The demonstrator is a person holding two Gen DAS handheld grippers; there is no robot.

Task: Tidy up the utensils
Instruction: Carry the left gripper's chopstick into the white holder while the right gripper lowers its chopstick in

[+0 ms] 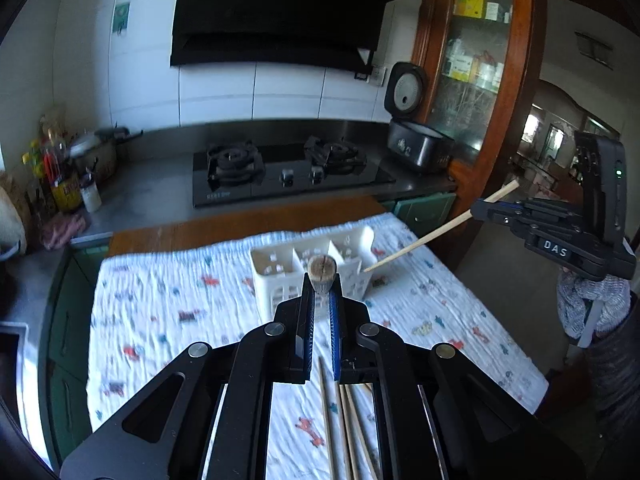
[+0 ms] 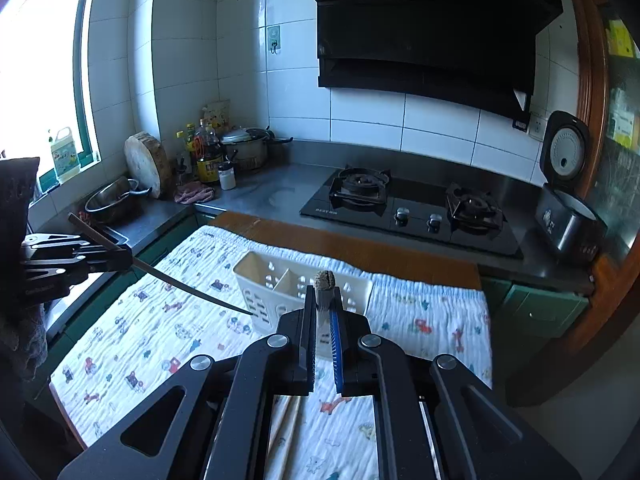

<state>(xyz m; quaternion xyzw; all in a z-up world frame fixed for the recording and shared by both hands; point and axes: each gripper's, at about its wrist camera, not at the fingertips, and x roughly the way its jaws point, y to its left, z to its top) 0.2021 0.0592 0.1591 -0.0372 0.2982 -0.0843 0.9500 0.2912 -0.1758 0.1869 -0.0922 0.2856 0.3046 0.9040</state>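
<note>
Two chopsticks are up: your left hand-held gripper (image 1: 321,280) is clamped on one chopstick (image 1: 322,270), your right hand-held gripper (image 2: 323,290) on another chopstick (image 2: 325,280). Both hang near the white caddy (image 1: 280,268), whose compartments look empty (interior partly hidden). Several loose chopsticks (image 1: 348,420) lie on the surface (image 1: 160,320).

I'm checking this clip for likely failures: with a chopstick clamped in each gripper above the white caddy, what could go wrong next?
1. The right gripper holds its chopstick well off the tip, so it could pivot in the grip and miss a slot.
2. A tip catching the caddy rim could tip it.
3. The left gripper's chopstick may jab the wall's holes.
</note>
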